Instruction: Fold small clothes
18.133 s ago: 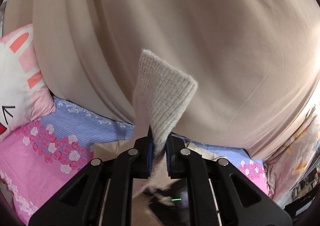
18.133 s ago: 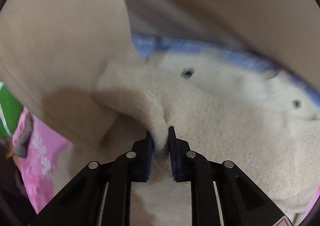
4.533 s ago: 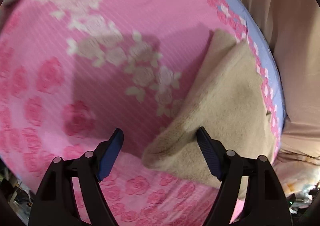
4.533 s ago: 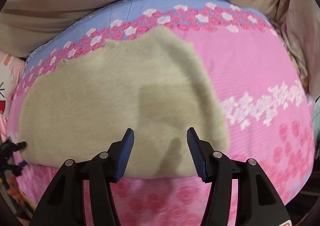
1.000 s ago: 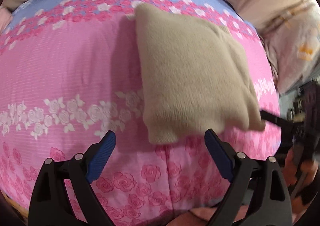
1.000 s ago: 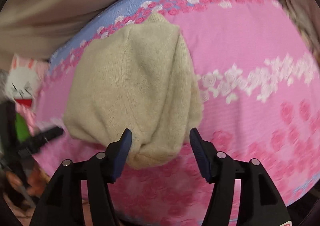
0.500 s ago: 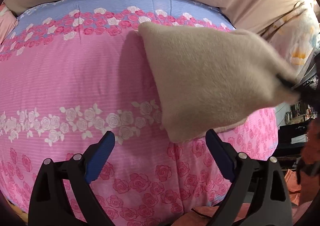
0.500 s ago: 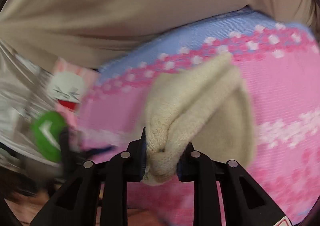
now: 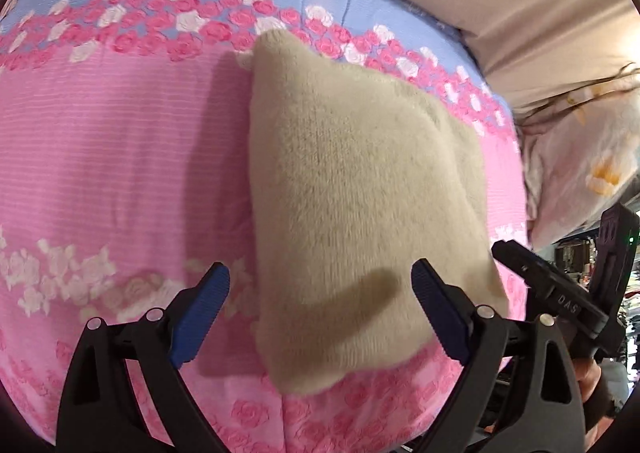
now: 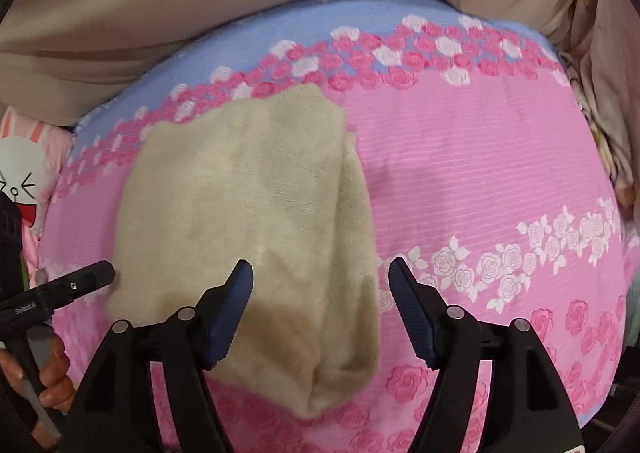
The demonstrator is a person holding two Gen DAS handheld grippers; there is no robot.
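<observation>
Beige knitwear, a small folded sweater point(image 9: 360, 213), lies flat on the pink rose-patterned bedspread point(image 9: 120, 141), filling the middle of the left wrist view from just below the blue band of the spread down to the lower centre. Its near corner reaches down between the blue-padded fingers of the left hand-held gripper point(image 9: 320, 317), whose jaws stand wide apart with nothing pressed between them; it is released, hovering over the cloth. A dark shadow of one finger falls across the fabric's lower part. At the right edge of that frame the other black tool shows, held by a person's hand point(image 9: 592, 381) in the lower right corner.

Seen from the right wrist, the sweater point(image 10: 248, 221) sits left of centre, its folded layers stacked, with a thicker rolled edge running down its right side to a rounded corner at the bottom centre. The right hand-held gripper point(image 10: 320, 309) has just been opening: its pads stand clear on either side of that corner, touching nothing, so the garment is let go and rests on the bed alone. At the lower left of this frame, fingers point(image 10: 52, 373) hold the left tool's handle. A pillow with a cartoon rabbit face point(image 10: 20, 189) lies at the left edge, and tan fabric point(image 10: 200, 5) fills the top.
</observation>
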